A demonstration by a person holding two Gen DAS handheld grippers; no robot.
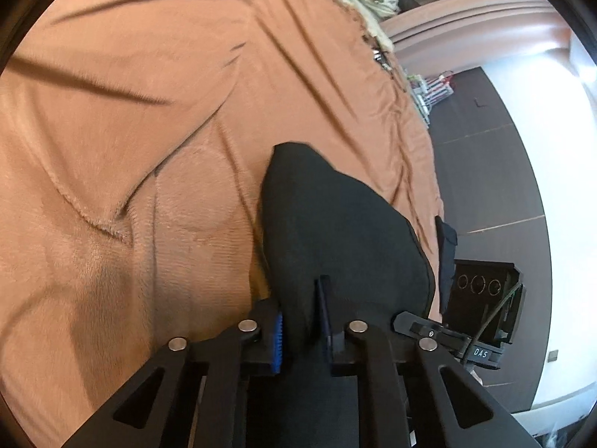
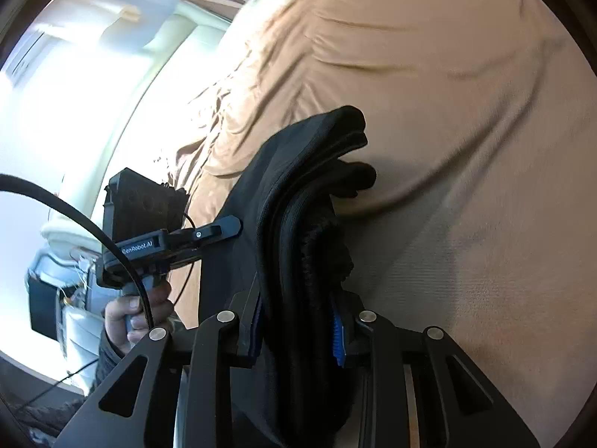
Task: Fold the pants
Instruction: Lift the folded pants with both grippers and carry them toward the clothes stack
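Black pants [image 1: 335, 231] hang pinched in both the left gripper [image 1: 300, 330] and right gripper [image 2: 298, 330] above a brown bedspread [image 1: 149, 112]; the thick bunched layers could slip from either grip mid-fold.

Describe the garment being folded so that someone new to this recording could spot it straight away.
Start from the wide tan blanket that fills most of both views. The black pants are bunched above it, clamped in the left gripper and the right gripper. They are the only dark cloth against the tan, with a ribbed edge in the right wrist view.
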